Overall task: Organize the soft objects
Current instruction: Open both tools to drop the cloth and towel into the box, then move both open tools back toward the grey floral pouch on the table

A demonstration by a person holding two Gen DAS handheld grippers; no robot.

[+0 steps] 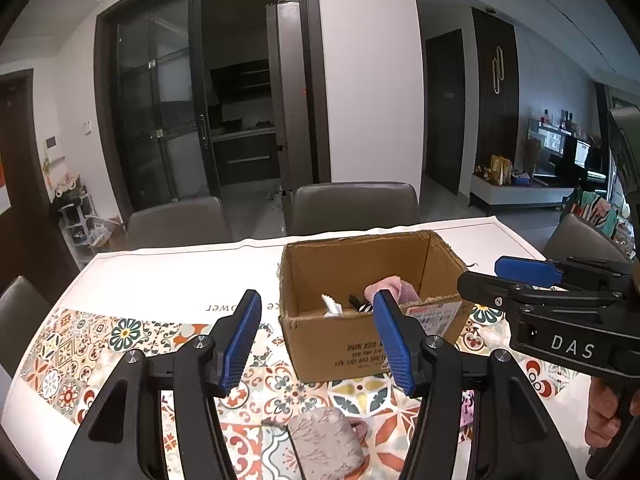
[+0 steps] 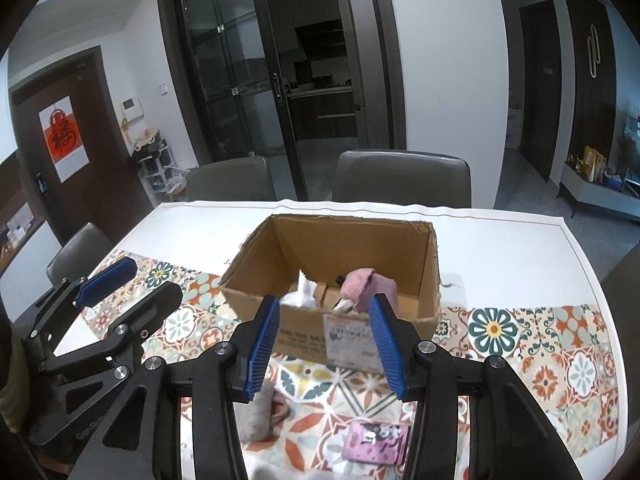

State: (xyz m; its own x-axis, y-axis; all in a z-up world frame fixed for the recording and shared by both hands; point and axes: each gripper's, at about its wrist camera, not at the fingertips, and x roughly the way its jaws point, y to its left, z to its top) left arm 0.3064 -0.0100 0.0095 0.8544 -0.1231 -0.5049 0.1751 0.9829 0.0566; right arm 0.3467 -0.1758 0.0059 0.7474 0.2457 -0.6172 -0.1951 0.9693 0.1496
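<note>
**Dining room, kitchen beyond**

A white table point(image 2: 500, 248) carries a runner of floral patterned tiles point(image 2: 532, 340). Grey padded chairs point(image 2: 400, 176) stand along its far side, with another at the left edge point(image 2: 76, 254). Behind them, dark-framed glass sliding doors point(image 2: 240, 92) open onto an unlit kitchen, where a steel refrigerator point(image 1: 286, 92) stands. A brown door point(image 2: 76, 136) to the left bears a red paper hanging point(image 2: 62, 140). To the right, a low cabinet point(image 1: 520, 190) carries a television point(image 1: 550, 140).
</note>
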